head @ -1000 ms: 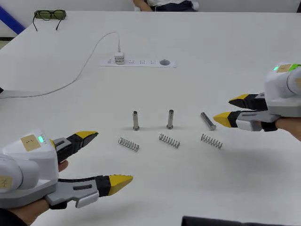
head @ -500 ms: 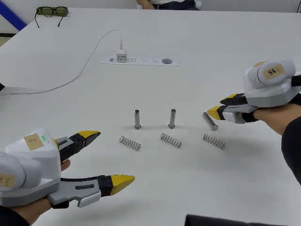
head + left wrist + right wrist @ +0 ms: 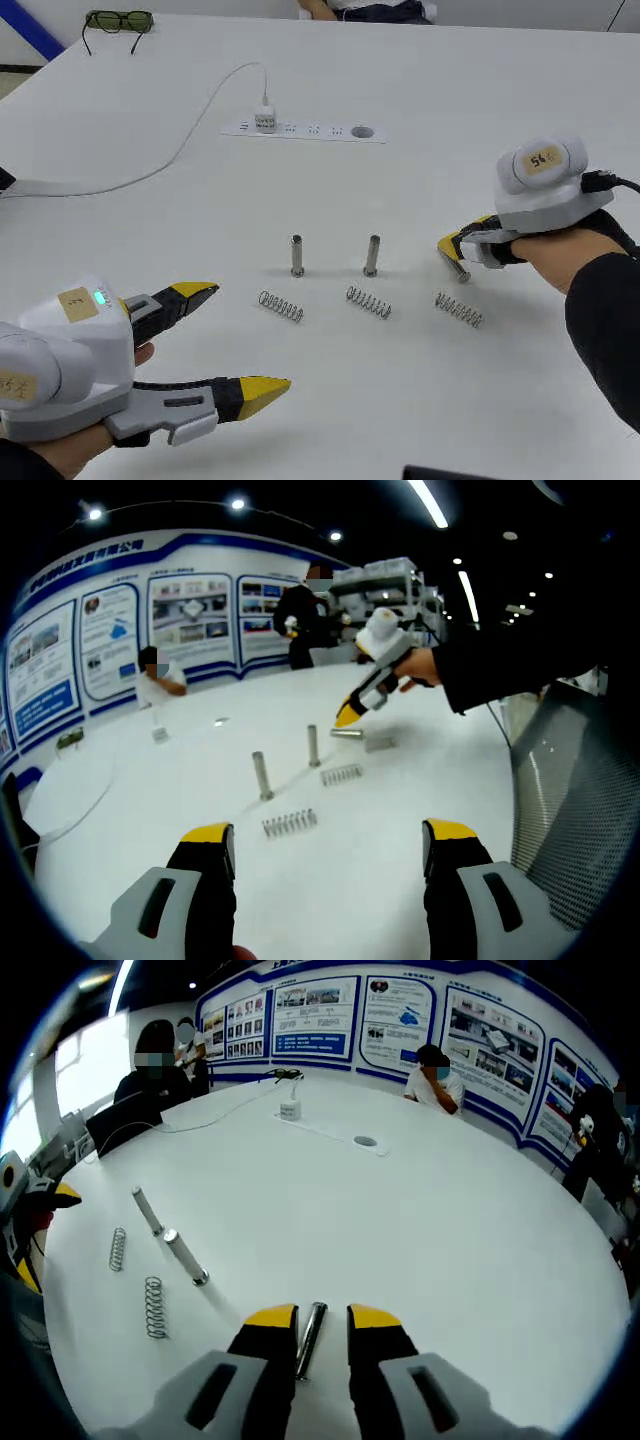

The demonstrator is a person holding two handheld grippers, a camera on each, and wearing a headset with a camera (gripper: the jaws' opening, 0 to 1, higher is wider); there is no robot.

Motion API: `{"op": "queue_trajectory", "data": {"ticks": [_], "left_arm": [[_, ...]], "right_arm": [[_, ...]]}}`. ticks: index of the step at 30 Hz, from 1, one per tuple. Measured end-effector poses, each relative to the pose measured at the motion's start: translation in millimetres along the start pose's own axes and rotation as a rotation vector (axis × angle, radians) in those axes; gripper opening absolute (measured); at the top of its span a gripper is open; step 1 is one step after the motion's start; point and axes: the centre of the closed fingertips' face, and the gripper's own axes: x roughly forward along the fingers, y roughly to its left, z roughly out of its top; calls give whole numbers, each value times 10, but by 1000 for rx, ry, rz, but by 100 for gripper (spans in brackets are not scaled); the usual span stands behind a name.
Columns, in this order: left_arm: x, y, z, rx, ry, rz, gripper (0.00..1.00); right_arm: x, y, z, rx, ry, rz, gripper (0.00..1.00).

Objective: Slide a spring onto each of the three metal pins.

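Note:
Two metal pins stand upright mid-table, the left pin point(image 3: 297, 255) and the middle pin point(image 3: 372, 255). A third pin point(image 3: 455, 266) lies flat to their right. Three springs lie in a row in front of them: left spring point(image 3: 280, 305), middle spring point(image 3: 368, 301), right spring point(image 3: 458, 309). My right gripper point(image 3: 458, 247) is down at the lying pin point(image 3: 309, 1338), its jaws narrowly apart on either side of it. My left gripper point(image 3: 240, 338) hovers open at the near left, holding nothing. Its own view has the nearest spring point(image 3: 290, 823) ahead of the left gripper point(image 3: 330, 832).
A white power strip point(image 3: 305, 130) with a plugged-in adapter and a cable running left lies at the back of the table. Dark glasses point(image 3: 118, 20) rest at the far left corner. People sit and stand beyond the table.
My right gripper has moved in and down to the lying pin, and its jaws have narrowed around it. The left gripper has barely shifted.

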Motion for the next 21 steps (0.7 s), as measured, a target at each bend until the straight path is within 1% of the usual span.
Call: {"op": "queue_trajectory", "data": {"ticks": [7,10,12,15,21], "left_arm": [[10,-2,-31,-5,3,-3,78],[12,0,-40,-8,3,-4,78],[12,6,-47,-9,4,-3,78],[11,21,-58,-10,5,1,78],[22,24,-71,-16,8,1,78]], "right_arm": [[83,22,-31,19,18,-5,18],[109,6,-66,17,33,-19,15],[118,11,-78,40,34,-10,15],[122,-1,-92,46,39,-13,15],[148,16,-64,76,35,0,13]]}}
